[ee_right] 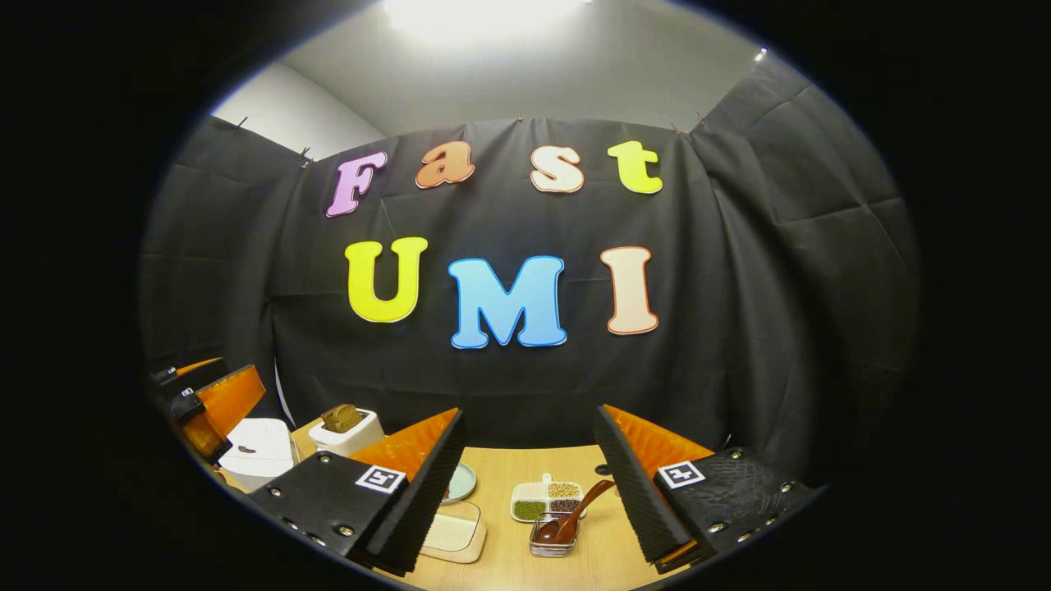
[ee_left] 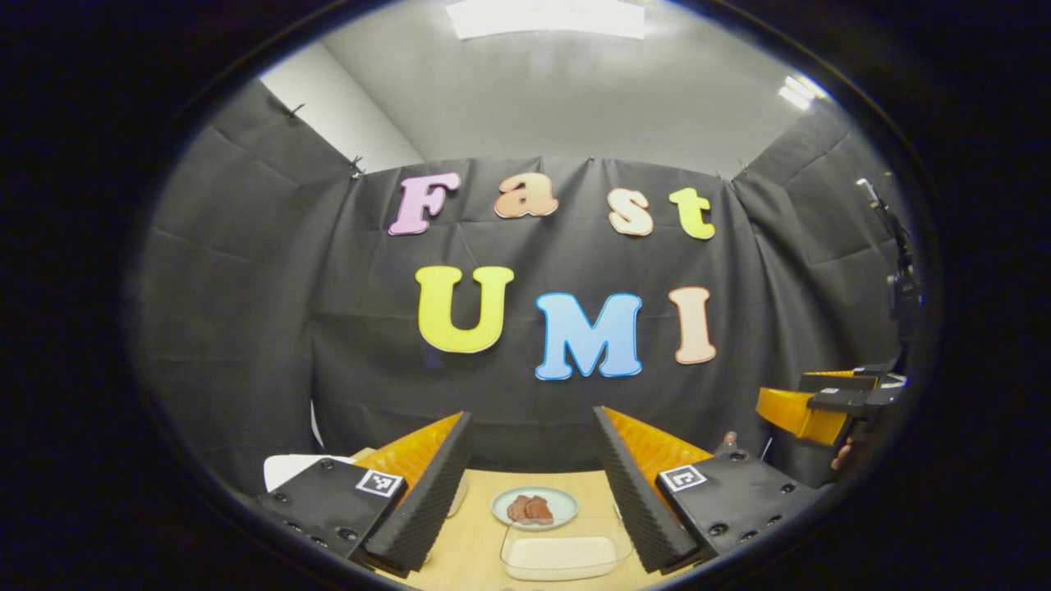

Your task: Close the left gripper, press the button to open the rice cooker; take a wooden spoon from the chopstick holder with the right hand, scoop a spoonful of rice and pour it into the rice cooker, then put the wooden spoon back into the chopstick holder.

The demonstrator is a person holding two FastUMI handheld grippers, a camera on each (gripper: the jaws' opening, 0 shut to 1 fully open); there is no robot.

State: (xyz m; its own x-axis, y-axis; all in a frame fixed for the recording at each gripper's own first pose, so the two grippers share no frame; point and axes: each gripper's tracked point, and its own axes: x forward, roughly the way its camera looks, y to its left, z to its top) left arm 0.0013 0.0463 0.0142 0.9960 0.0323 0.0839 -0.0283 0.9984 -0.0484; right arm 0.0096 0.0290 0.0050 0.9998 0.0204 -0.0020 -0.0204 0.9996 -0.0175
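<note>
A: Left gripper (ee_left: pixel 534 492) held high above the worktop (ee_left: pixel 476 533), jaws spread wide, nothing between them. Below it in the left gripper view, low centre: a small plate of brown food (ee_left: pixel 534 506) and a clear tray of rice (ee_left: pixel 565 554).

B: And the rice cooker?

A: In the right gripper view, lower left of the frame: white rice cooker (ee_right: pixel 257 451), lid down, with the left gripper just beside it at the frame edge. Right gripper (ee_right: pixel 530 492) also released, jaws apart, empty. The wooden spoon (ee_right: pixel 572 515) leans in a clear chopstick holder (ee_right: pixel 554 538) low centre, in front of a divided dish of grains (ee_right: pixel 545 499).

B: So the step in hand?

A: My reading: nothing done yet. The jaws of the left should be clenched first, so they make one blunt tip, then brought down square on the button. I can't make out the button from here. Press straight, not glancing, or the cooker may slide.
</note>
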